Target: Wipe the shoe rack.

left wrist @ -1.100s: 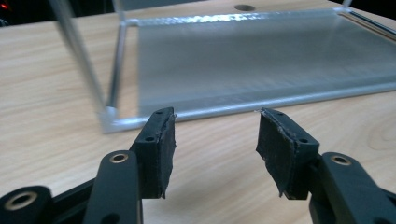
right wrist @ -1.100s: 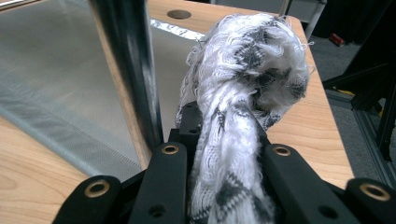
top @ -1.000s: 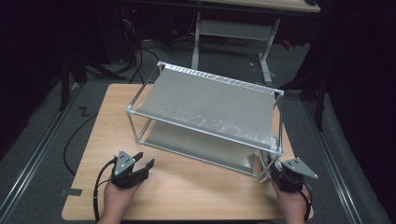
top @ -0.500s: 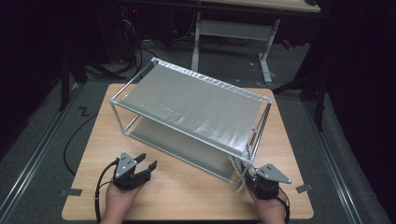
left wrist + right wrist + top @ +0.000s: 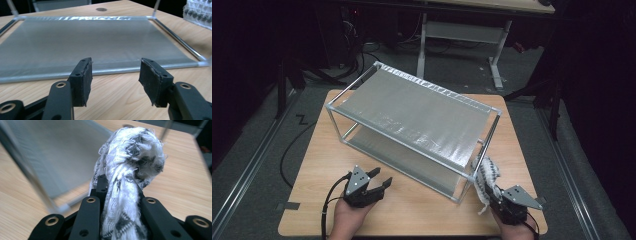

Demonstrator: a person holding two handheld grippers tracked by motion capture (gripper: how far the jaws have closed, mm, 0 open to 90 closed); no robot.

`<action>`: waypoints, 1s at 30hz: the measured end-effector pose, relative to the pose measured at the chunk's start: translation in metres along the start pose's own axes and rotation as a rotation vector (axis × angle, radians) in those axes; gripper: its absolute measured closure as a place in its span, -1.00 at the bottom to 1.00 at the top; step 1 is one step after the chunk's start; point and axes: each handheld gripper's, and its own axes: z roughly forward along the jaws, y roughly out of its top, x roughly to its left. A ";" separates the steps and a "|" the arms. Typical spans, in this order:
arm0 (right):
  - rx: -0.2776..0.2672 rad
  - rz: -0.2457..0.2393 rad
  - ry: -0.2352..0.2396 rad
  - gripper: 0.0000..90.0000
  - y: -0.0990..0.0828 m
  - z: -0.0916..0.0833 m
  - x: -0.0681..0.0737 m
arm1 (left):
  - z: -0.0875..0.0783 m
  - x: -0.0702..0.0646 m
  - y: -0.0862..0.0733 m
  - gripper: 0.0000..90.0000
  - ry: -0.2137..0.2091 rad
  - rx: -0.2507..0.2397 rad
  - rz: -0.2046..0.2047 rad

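White cloth [image 5: 487,181] with black zigzag pattern, bunched and twisted into a thick roll. It stands upright at the near right corner of the rack [image 5: 412,107], just beside its corner post.

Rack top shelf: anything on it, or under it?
Top shelf is bare. Beneath it, the lower shelf's visible part is bare too; the rest is covered. Right gripper holds a cloth beside the rack.
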 end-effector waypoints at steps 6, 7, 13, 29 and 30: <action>0.029 0.054 -0.040 0.71 -0.011 -0.001 -0.018 | 0.010 -0.020 0.004 -0.02 -0.068 -0.007 0.030; 0.037 0.054 -0.044 0.71 -0.013 0.000 -0.019 | 0.012 -0.025 0.005 -0.02 -0.081 -0.007 0.039; 0.060 0.068 -0.061 0.71 -0.020 -0.003 -0.026 | 0.030 -0.053 0.012 -0.02 -0.168 -0.006 0.069; 0.072 0.099 -0.076 0.71 -0.025 -0.001 -0.037 | 0.061 -0.120 0.034 -0.05 -0.331 -0.044 0.103; 0.072 0.100 -0.075 0.71 -0.025 -0.001 -0.038 | 0.062 -0.124 0.036 -0.05 -0.342 -0.052 0.103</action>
